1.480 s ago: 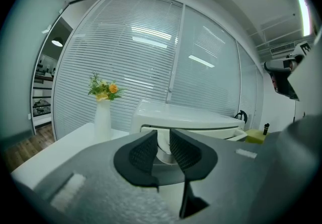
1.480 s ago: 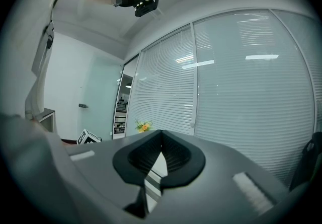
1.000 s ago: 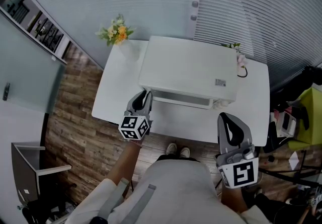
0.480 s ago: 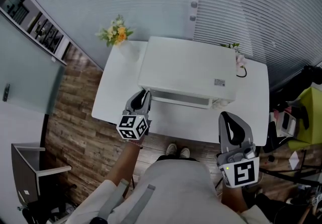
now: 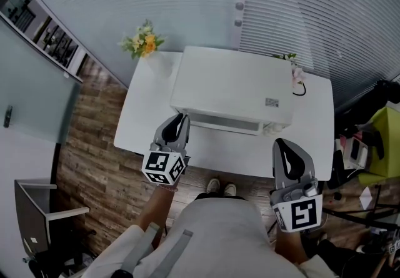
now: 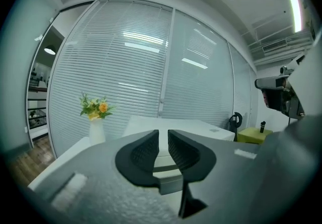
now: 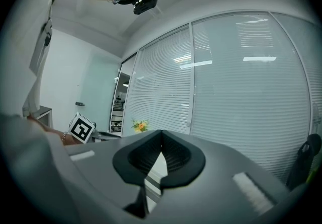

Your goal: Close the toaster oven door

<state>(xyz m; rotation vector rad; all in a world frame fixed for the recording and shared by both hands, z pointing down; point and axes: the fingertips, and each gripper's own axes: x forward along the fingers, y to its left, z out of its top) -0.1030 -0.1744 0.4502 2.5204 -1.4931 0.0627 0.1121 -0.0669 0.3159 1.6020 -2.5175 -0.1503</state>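
The white toaster oven (image 5: 234,86) stands on a white table (image 5: 140,120). Its front face (image 5: 225,122) looks toward me, and from above I cannot tell how the door stands. My left gripper (image 5: 178,122) is at the oven's front left corner. In the left gripper view its jaws (image 6: 163,140) keep a narrow gap with nothing between them, and they have just been closing. The oven's top (image 6: 201,127) shows beyond them. My right gripper (image 5: 285,148) hangs off the table's front right edge, away from the oven. Its tips (image 7: 161,140) are shut on nothing.
A vase of yellow flowers (image 5: 145,39) stands at the table's back left corner. A small plant and a black cable (image 5: 299,80) sit at the back right. Blinds close off the far side. Wooden floor and a chair (image 5: 37,208) lie to the left.
In the head view the left gripper's marker cube has shifted slightly toward me and looks larger, as the gripper rose. The right gripper has not moved.
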